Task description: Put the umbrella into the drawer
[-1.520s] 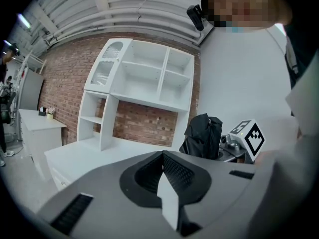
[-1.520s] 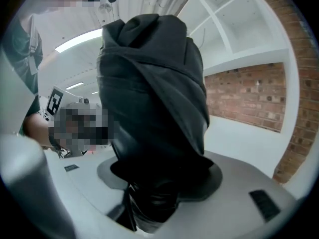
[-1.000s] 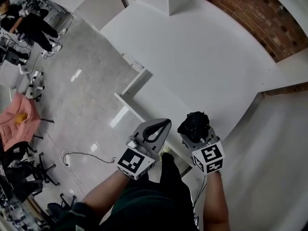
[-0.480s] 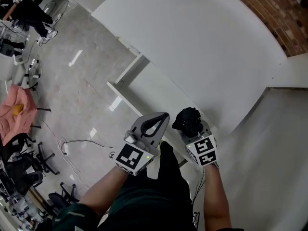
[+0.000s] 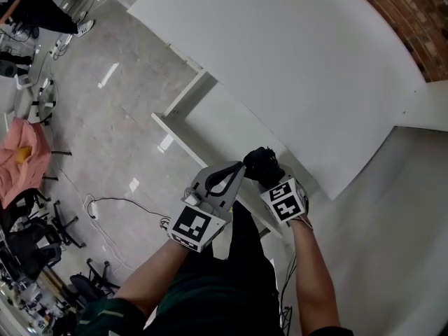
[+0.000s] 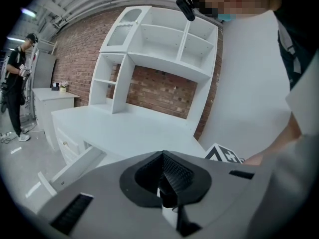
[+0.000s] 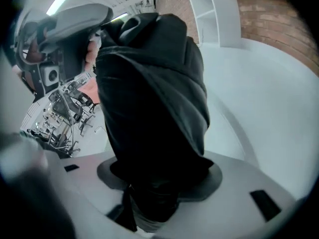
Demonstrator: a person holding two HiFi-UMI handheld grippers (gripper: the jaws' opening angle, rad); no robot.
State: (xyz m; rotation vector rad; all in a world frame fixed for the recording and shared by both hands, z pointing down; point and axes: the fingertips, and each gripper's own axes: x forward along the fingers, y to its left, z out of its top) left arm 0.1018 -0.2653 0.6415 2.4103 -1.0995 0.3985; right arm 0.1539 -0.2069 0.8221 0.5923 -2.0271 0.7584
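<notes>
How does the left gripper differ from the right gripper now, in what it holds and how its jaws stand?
The left gripper has its jaws together with nothing between them; the right gripper is clamped on a black folded fabric umbrella. The left gripper's view looks freely across the white desk; the right gripper's view is mostly filled by the umbrella. Both are grey and held side by side.

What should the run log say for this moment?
right tool: shut on umbrella | left tool: shut, empty | drawer: open, umbrella not yet inside
</notes>
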